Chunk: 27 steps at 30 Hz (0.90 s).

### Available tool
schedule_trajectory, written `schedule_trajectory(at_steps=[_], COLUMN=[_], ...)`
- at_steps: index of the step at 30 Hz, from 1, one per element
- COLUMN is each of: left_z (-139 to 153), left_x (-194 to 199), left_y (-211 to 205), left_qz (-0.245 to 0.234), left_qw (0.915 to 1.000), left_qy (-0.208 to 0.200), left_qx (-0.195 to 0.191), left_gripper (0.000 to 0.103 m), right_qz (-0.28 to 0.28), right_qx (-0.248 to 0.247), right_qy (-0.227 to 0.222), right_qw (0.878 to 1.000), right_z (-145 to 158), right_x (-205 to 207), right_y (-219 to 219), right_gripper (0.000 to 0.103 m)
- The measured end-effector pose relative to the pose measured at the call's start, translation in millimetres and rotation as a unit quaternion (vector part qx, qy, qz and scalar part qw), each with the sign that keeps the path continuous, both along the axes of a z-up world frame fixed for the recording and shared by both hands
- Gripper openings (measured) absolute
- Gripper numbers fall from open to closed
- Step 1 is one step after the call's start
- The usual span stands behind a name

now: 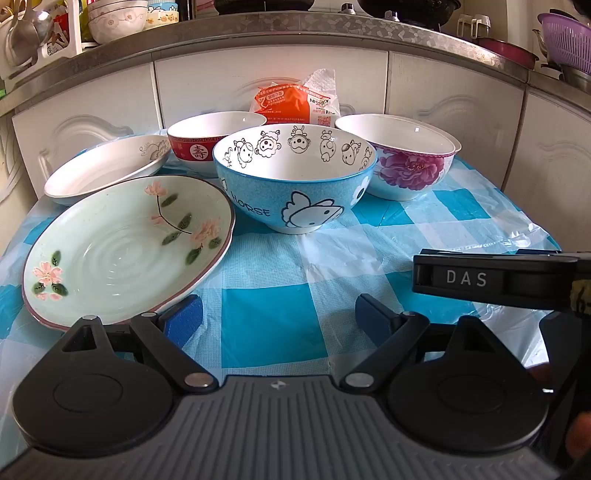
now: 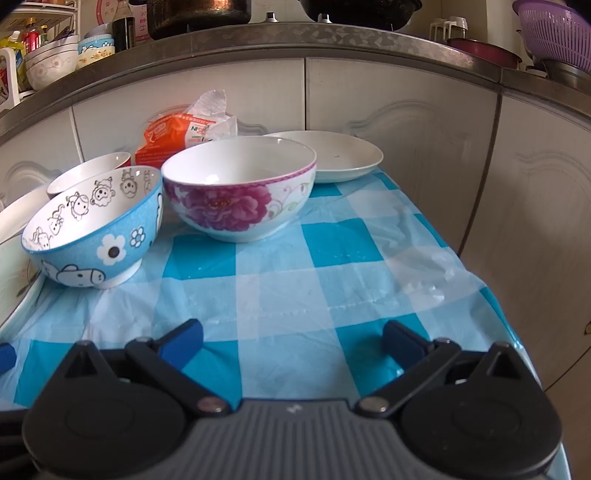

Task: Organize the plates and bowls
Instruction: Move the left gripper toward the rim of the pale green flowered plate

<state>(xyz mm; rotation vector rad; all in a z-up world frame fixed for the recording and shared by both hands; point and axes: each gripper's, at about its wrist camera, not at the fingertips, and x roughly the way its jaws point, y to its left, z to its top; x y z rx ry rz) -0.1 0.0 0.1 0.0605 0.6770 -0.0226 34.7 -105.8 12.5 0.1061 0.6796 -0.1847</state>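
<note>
On the blue checked tablecloth stand a green flowered plate, a white plate behind it, a red bowl, a blue cartoon bowl and a purple-flower bowl. The right wrist view shows the blue bowl, the purple-flower bowl, the red bowl and a white plate at the back. My left gripper is open and empty, its left fingertip close to the green plate's rim. My right gripper is open and empty above the cloth; its body shows in the left view.
An orange snack packet lies behind the bowls against white cabinet doors. The counter above holds more bowls, pots and a purple colander. The table's right edge drops off near the cabinet.
</note>
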Motion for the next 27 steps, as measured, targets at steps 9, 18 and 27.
schedule_trajectory(at_steps=[9,18,27], left_z=[2.4,30.0,90.4], left_x=[-5.1,-38.1,-79.3], left_y=[-1.0,0.0,32.9], left_qz=[0.017,0.024,0.057], left_qw=[0.9999,0.9992,0.9958], left_qy=[0.0,-0.026,-0.07], left_qx=[-0.002,0.015,0.02], left_gripper=[0.103,0.103,0.103], right_qz=[0.007,0.013,0.027], right_qx=[-0.001,-0.02,-0.037], right_qy=[0.0,-0.024,-0.119], right_qw=[1.0,0.999,0.992], right_z=[0.3,21.0,90.6], right_x=[-2.9,-41.3,-84.3], right_y=[-1.2,2.4,13.4], right_gripper=[0.103,0.102,0.102])
